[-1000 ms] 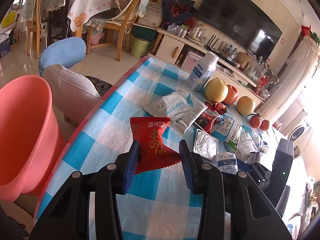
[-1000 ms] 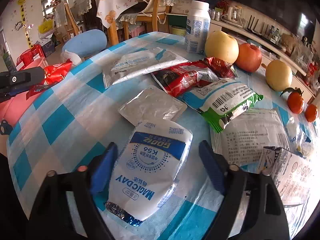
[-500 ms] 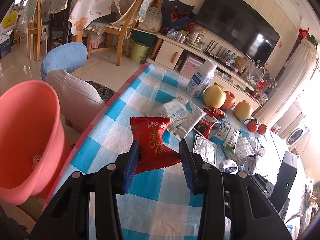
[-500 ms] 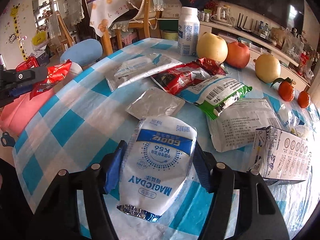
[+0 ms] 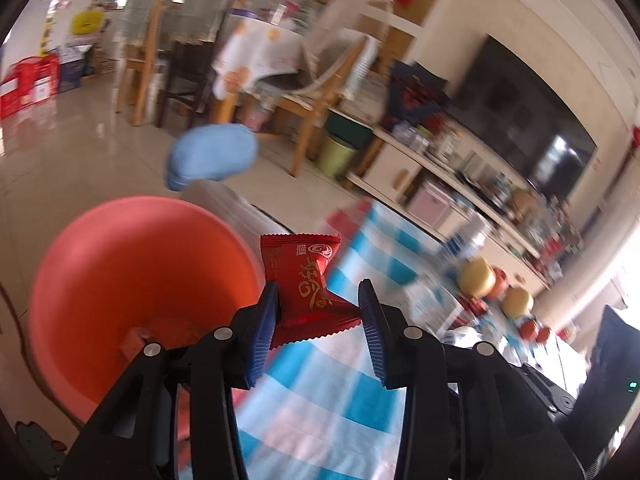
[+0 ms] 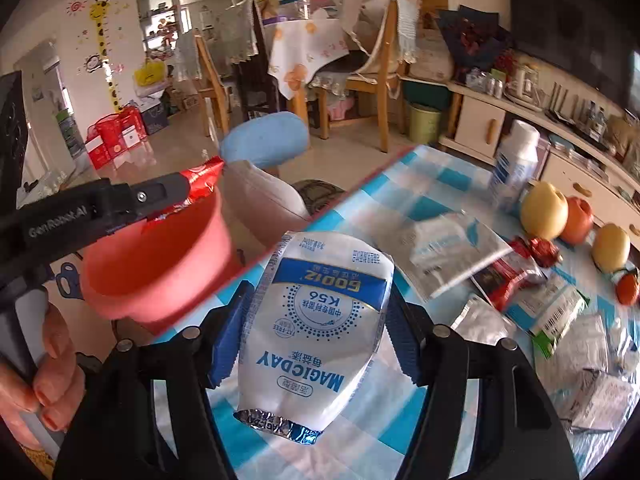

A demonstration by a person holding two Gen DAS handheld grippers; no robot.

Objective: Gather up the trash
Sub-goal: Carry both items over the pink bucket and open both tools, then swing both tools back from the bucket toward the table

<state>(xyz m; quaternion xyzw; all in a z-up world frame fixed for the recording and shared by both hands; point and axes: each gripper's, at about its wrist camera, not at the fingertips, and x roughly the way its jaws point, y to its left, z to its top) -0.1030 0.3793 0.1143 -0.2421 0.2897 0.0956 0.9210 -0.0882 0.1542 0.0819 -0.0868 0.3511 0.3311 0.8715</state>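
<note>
Since a second ago both hands have lifted off the tabletop [image 6: 404, 184]. Lower left, the left gripper [image 5: 318, 312], fingers clamping a red wrapper [image 5: 306, 280], nears the bin [image 5: 132, 280]; centre, the right gripper [image 6: 316, 336] pinches a pouch [image 6: 320, 320]. Drops look imminent.

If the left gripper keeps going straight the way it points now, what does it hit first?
Probably the pink bin. The left gripper, shut on a red wrapper, points down past the table edge toward the bin's far wall; depth is unclear in this blurred view.

Both wrist views look down along their fingers; both show the red bin [image 5: 132, 280].
</note>
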